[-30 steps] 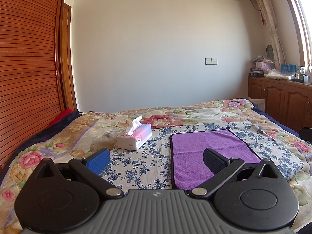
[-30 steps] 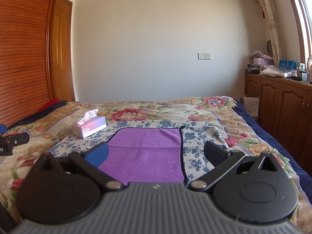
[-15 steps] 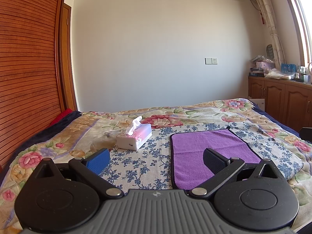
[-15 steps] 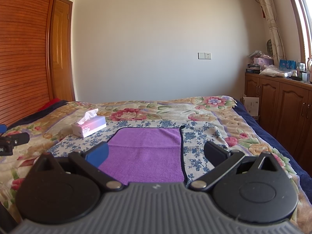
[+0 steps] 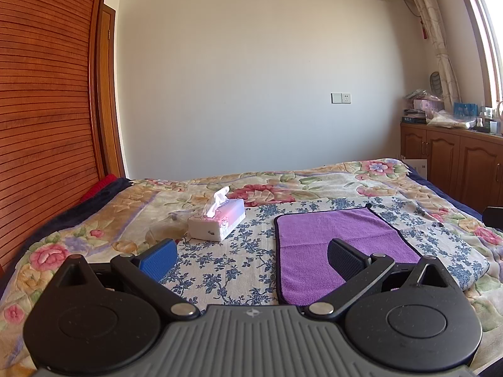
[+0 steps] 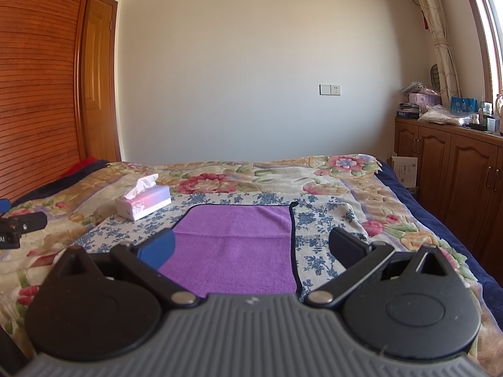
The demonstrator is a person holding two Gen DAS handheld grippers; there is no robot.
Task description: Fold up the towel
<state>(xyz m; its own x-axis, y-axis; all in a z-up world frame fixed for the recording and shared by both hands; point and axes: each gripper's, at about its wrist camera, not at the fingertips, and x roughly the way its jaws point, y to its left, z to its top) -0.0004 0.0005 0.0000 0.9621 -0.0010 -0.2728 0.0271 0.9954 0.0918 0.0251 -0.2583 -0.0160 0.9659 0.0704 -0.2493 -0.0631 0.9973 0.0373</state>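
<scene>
Fingers of both the left gripper (image 5: 250,253) and right gripper (image 6: 251,245) are spread wide, empty, above the bed (image 6: 317,185). The purple towel (image 6: 234,245) lies flat at lower centre, dark edges clear; tissue box (image 6: 143,202) sits upper left, apart.

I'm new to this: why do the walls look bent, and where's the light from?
Left wrist view: fisheye lens bows the wooden wall; daylight enters from the window. Right wrist view: same curving; the purple towel is evenly lit and sharp.
</scene>
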